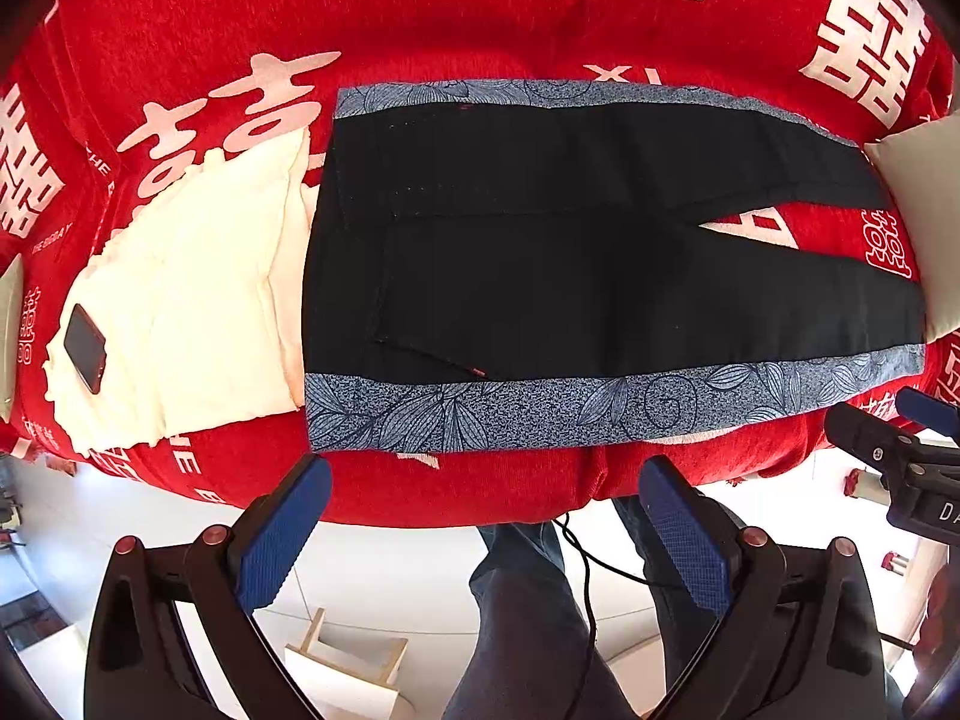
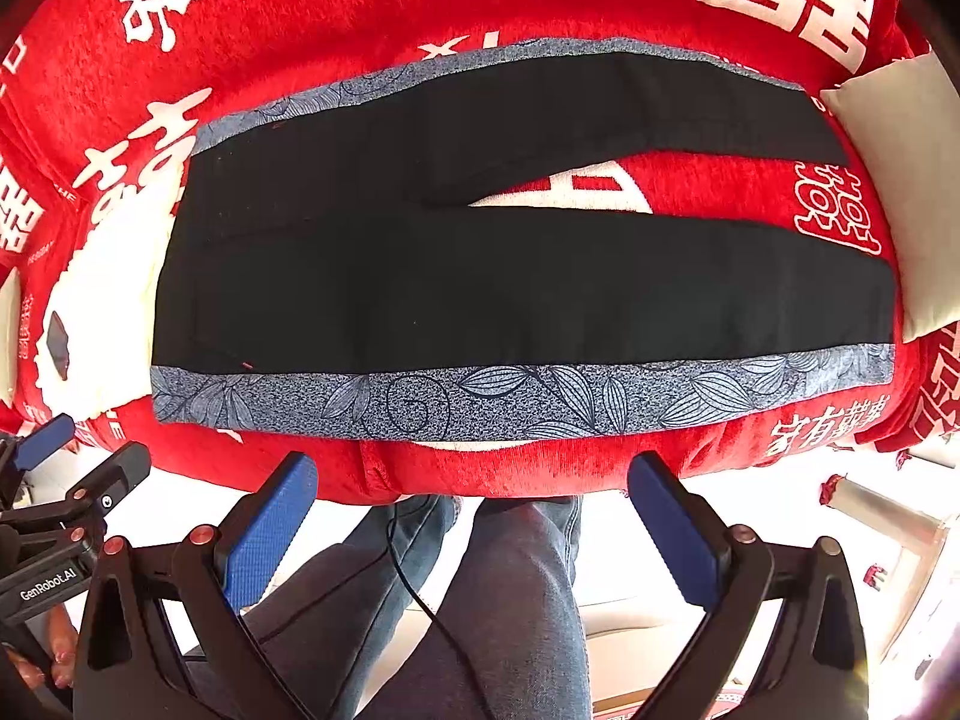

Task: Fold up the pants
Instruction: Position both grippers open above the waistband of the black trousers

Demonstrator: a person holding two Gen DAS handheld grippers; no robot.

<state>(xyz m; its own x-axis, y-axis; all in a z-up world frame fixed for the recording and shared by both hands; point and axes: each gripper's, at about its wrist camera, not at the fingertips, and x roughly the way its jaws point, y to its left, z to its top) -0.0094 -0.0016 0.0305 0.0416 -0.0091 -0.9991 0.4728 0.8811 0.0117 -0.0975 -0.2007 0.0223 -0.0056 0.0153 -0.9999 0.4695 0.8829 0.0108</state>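
Black pants (image 1: 540,276) with blue leaf-print side stripes lie flat on the red sofa cover (image 1: 420,24), waistband at the left, legs spread to the right. They also show in the right wrist view (image 2: 480,288). My left gripper (image 1: 486,480) is open and empty, held just off the sofa's front edge below the near stripe. My right gripper (image 2: 474,474) is open and empty, also in front of the sofa edge. The right gripper shows at the right edge of the left wrist view (image 1: 900,420); the left gripper shows at the left of the right wrist view (image 2: 78,444).
A cream cloth (image 1: 180,312) lies left of the waistband with a dark phone (image 1: 85,348) on it. A white cushion (image 1: 924,210) sits at the right by the leg ends. The person's jeans-clad legs (image 2: 510,600) and a black cable (image 2: 414,588) are below the sofa edge.
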